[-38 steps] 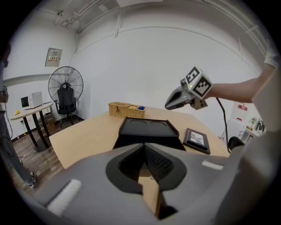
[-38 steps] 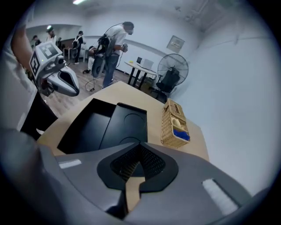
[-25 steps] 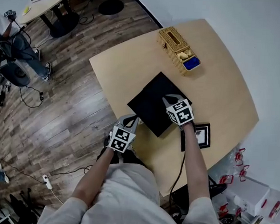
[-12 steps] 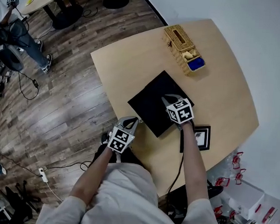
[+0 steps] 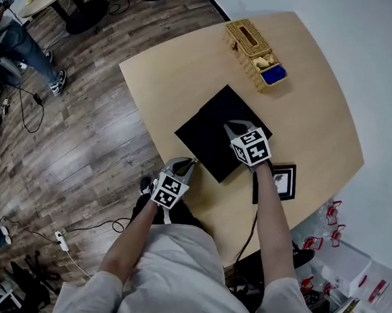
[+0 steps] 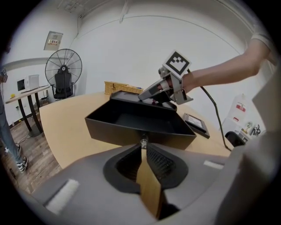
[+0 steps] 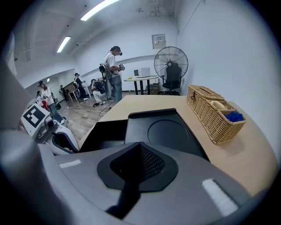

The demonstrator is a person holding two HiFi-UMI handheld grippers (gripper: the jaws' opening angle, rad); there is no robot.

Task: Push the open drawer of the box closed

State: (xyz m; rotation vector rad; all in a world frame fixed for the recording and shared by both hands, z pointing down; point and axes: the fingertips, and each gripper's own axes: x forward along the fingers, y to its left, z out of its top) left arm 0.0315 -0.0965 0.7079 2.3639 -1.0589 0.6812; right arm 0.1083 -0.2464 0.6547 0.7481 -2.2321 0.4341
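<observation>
Two tongs: both narrow, gripping nothing.
Left tongs: tips together right at the knob.
Drawer: open, sticking out of the black box toward the person.
Right tongs: over the box top; best pressed down to stop sliding.
Push: straight, level, centred on the knob.

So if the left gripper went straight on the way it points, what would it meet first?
The front wall of the open black drawer, about at its small knob. The left gripper, shut, looks very close to it, though depth is unclear.
</observation>
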